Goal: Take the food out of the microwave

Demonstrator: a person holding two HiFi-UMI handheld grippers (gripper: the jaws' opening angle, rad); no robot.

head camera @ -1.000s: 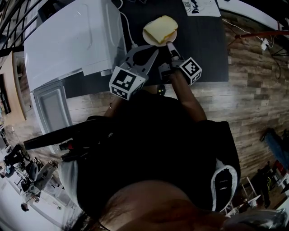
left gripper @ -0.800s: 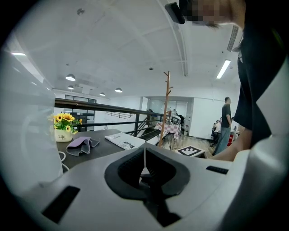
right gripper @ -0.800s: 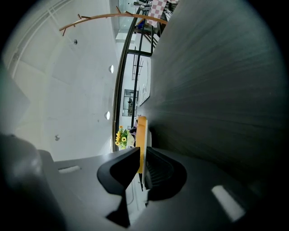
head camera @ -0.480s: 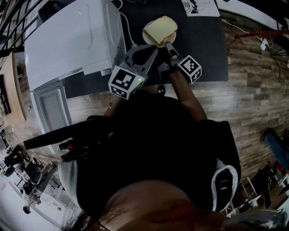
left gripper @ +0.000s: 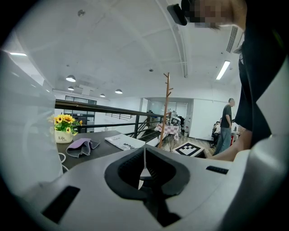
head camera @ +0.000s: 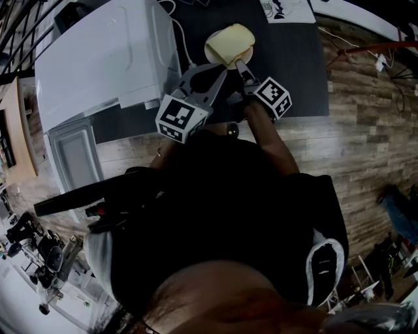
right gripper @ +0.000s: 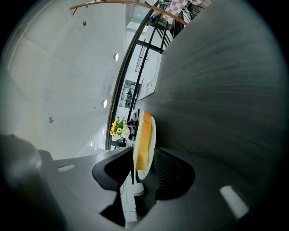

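Observation:
A slice of yellow bread (head camera: pixel 230 40) lies on a white plate (head camera: pixel 213 55) on the dark table (head camera: pixel 294 72), just right of the white microwave (head camera: pixel 104 55). My right gripper (head camera: pixel 240 64) is at the plate's near rim. In the right gripper view the plate (right gripper: pixel 152 131) and bread (right gripper: pixel 143 140) stand on edge between the jaws of the right gripper (right gripper: pixel 143 163), which are opening and no longer press on it. My left gripper (head camera: pixel 224 70) hovers beside it, left of the plate; the left gripper (left gripper: pixel 144 155) is shut on nothing.
The microwave's door (head camera: pixel 75 156) hangs open toward the floor at the left. A printed sheet (head camera: pixel 287 10) lies at the table's far end. A flower pot (left gripper: pixel 63 128), a purple cloth (left gripper: pixel 81 146) and a booklet (left gripper: pixel 124 142) sit further along. A person (left gripper: pixel 224 126) stands beyond.
The right gripper has rolled slightly at the plate's near rim. The plate has shifted very little, and the left gripper has kept still.

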